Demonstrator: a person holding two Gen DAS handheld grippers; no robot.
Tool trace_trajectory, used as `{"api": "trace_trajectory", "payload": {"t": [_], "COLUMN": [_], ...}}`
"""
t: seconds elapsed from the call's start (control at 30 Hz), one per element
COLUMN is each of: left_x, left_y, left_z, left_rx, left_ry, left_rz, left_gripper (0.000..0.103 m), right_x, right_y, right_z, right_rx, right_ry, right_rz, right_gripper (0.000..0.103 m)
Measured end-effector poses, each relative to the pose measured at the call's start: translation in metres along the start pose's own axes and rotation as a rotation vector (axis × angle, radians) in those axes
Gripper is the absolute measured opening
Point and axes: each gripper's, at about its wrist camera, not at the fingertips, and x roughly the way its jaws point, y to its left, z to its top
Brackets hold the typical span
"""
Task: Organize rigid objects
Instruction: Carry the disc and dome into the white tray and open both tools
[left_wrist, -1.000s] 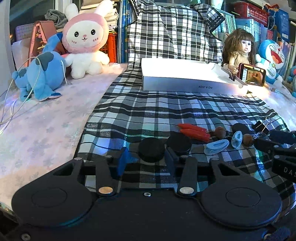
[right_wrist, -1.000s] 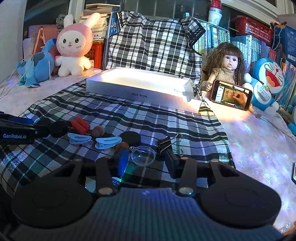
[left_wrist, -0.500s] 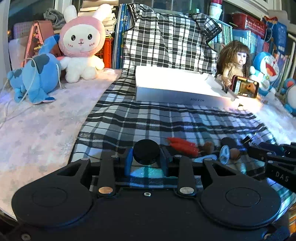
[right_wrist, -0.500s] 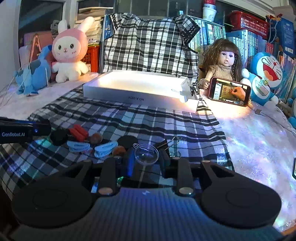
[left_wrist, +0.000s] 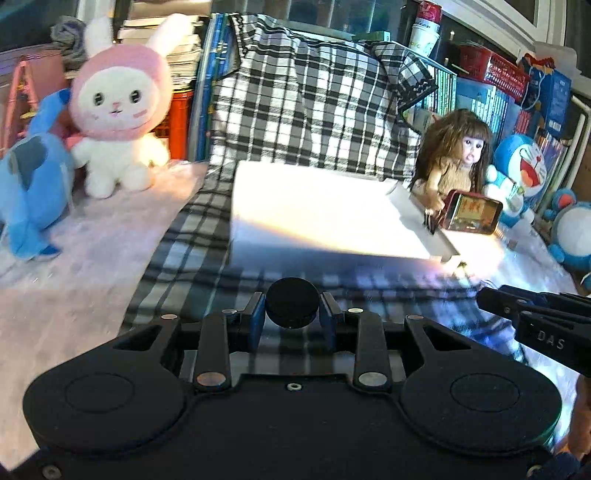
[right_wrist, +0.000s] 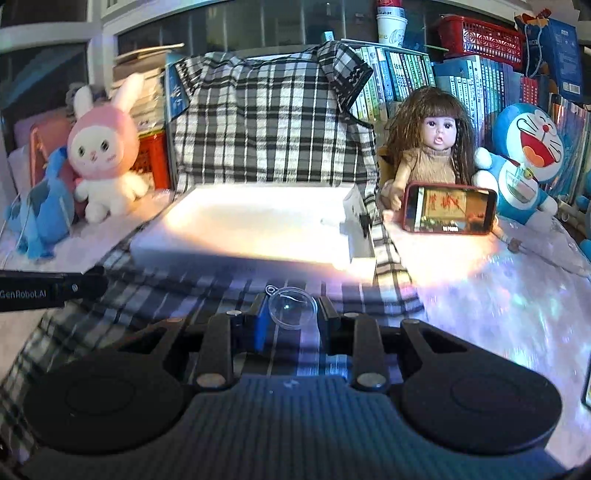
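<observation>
My left gripper (left_wrist: 292, 314) is shut on a black round disc (left_wrist: 292, 302) and holds it in the air above the checked cloth (left_wrist: 184, 236). A clear round plastic half-shell (right_wrist: 292, 306) with a small loop sits between the pads of my right gripper (right_wrist: 293, 314), which is shut on it and also lifted. Straight ahead of both lies the white shallow box (left_wrist: 317, 210) (right_wrist: 255, 221), brightly lit, with a black binder clip on its right rim. The other small items on the cloth are out of sight below the grippers.
A pink rabbit plush (left_wrist: 118, 107) and a blue plush (left_wrist: 29, 177) stand at the back left. To the right of the box sit a doll (right_wrist: 432, 147), a red-cased phone (right_wrist: 448, 214) and a blue cat plush (right_wrist: 528, 158). Books and a checked shirt (right_wrist: 273, 114) fill the back.
Both grippers closed on their items, the left on the black disc and the right on the clear shell, then rose and moved forward toward the white box; the loose items dropped out of view.
</observation>
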Motion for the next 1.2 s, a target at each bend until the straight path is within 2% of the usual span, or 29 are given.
{"api": "trace_trajectory", "payload": {"t": [0.23,0.47,0.77,1.1,1.2], "left_x": [0.052,0.114,0.154,0.168,0.168], "left_y": [-0.010,-0.012,-0.009,-0.005,-0.007], "left_z": [0.052,0.082,0.075,0.062,0.061], "left_rx": [0.011,0.006,0.027,0.041,0.056], "left_ry": [0.052,0.116,0.183,0.202,0.203], "left_rz": [-0.024,0.011,0.060,0.089,0.095], "left_gripper": [0.030,0.030,0.030,0.030,0.030], "right_x": [0.052,0.109,0.152,0.171,0.172], "right_y": [-0.019,-0.029,-0.021,-0.018,-0.017], "right_z": [0.043,0.065,0.067,0.054,0.053], "right_rx": [0.055,0.129,0.098,0.091,0.088], "right_ry": [0.059,0.168,0.240,0.302,0.295], "right_rz": [0.014,0.040,0.010,-0.006,-0.007], "right_gripper": [0.034,0.034,0.034,0.034,0.033]}}
